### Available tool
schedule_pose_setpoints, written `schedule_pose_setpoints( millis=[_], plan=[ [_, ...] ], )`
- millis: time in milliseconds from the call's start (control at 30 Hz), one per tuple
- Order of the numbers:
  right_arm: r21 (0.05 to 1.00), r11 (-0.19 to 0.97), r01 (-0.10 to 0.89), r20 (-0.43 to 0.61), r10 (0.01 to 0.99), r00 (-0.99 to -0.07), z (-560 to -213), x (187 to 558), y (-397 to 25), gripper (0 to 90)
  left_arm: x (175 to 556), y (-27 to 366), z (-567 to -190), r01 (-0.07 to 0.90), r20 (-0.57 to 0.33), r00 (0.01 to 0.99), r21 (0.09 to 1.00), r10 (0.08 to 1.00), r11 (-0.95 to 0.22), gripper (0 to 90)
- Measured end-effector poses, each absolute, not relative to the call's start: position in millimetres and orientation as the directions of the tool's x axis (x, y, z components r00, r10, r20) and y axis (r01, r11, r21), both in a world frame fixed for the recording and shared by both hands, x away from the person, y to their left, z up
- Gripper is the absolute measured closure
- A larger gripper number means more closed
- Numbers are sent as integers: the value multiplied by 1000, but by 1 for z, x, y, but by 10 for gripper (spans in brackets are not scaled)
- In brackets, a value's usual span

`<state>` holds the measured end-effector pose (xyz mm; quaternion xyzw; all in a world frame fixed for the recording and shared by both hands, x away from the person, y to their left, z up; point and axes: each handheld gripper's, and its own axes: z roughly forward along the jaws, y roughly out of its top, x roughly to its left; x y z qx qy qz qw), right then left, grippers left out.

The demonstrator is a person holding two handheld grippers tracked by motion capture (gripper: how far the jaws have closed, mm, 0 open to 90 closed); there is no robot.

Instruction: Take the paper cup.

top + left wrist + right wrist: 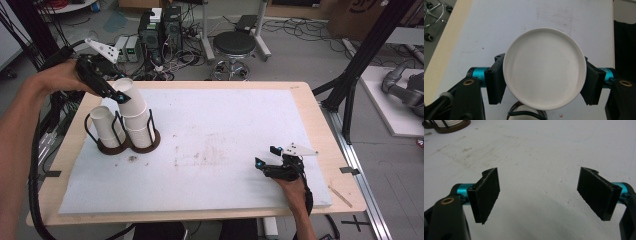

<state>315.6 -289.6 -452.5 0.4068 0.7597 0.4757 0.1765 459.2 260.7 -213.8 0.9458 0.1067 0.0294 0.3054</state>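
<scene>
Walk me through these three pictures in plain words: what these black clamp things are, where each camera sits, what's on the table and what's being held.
A person stands at a table holding a hand-operated gripper in each hand; each has two black fingers that squeeze together.

The high view looks down from above the person. The other two pictures come from cameras riding on the grippers, looking along their fingers.

The left gripper is shut on a white paper cup; its own view looks straight into the cup's mouth. In the high view that cup sits tilted atop a stack of cups in a dark wire holder, with another cup in the holder's other ring.

The right gripper rests open over the white mat, holding nothing.
</scene>
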Motion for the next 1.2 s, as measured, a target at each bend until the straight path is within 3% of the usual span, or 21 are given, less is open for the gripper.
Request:
schedule_pose_setpoints(
  millis=[1200],
  plan=[
    [867,218,448,114,788,-605,-452,315,-289,187,426,265,-164,129,82,966,667,245,-734,330]
  ],
)
